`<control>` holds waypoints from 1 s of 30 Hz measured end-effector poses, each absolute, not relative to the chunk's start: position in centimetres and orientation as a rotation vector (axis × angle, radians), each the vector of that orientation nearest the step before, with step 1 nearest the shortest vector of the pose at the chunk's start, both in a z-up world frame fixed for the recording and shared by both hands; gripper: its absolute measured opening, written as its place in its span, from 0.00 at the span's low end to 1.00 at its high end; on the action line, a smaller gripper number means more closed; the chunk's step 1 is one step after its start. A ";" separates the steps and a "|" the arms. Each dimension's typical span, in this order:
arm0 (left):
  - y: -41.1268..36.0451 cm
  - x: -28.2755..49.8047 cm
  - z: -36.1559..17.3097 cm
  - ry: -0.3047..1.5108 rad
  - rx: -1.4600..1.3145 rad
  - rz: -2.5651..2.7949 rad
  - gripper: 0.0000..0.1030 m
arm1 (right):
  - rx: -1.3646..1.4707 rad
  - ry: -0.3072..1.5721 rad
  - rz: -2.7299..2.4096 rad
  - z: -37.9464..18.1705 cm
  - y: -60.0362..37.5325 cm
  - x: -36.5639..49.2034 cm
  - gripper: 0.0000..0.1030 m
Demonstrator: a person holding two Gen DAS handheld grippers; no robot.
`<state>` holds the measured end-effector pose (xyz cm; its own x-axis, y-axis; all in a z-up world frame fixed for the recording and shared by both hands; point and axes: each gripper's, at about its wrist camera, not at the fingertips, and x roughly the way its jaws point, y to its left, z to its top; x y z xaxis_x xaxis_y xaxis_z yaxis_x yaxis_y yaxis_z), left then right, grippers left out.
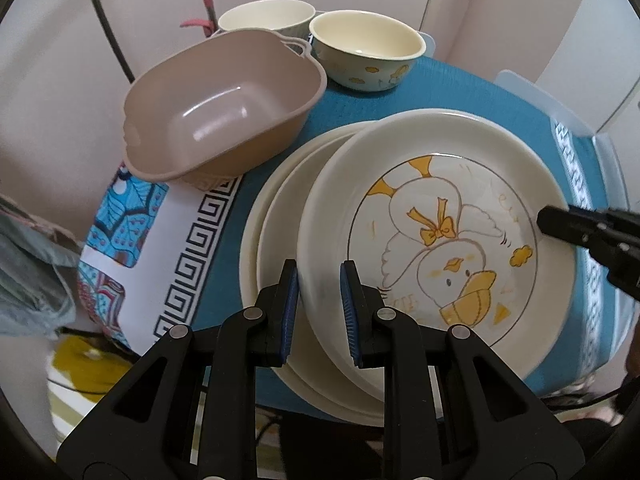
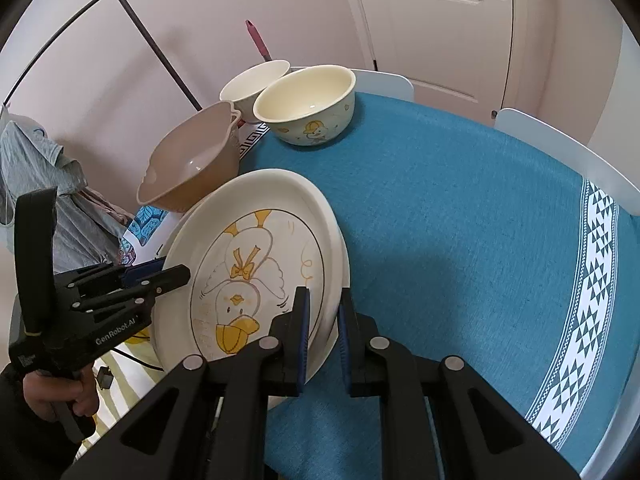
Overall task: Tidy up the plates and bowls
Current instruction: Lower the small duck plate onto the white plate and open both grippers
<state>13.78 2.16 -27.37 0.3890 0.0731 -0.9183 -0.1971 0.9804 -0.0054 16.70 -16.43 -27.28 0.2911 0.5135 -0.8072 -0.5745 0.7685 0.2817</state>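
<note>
A cream duck plate (image 1: 436, 240) lies tilted on top of two more cream plates (image 1: 272, 248) on the blue tablecloth. My left gripper (image 1: 319, 312) straddles its near rim, jaws slightly apart around the rim. My right gripper (image 2: 323, 336) straddles the opposite rim of the same plate (image 2: 256, 272), jaws close around the edge. Each gripper shows in the other's view, the right one (image 1: 560, 224) and the left one (image 2: 176, 276). Two cream duck bowls (image 1: 366, 50) (image 1: 266, 16) stand at the back; they also show in the right wrist view (image 2: 306, 106) (image 2: 254, 84).
A beige plastic basin (image 1: 224, 112) sits at the table's left edge, also in the right wrist view (image 2: 192, 164). The blue tablecloth (image 2: 460, 220) stretches to the right. White chair backs (image 2: 560, 148) stand behind the table. Clothes (image 2: 36, 168) hang at the left.
</note>
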 end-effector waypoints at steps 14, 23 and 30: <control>1.6 13.4 -26.9 1.146 0.021 0.220 0.18 | -0.142 1.036 0.709 -27.9 -15.3 16.6 0.12; 0.9 13.2 -26.9 1.157 0.073 0.245 0.18 | -0.196 1.007 0.707 -27.8 -14.8 16.5 0.12; 0.2 12.9 -26.9 1.153 0.136 0.273 0.18 | -0.202 1.008 0.716 -28.0 -14.8 16.6 0.12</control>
<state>12.86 0.16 -26.86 0.3776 0.2826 -0.8818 -0.1435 0.9586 0.2458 16.65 -14.80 -27.96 0.3304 0.4538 -0.8276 -0.6324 0.7573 0.1628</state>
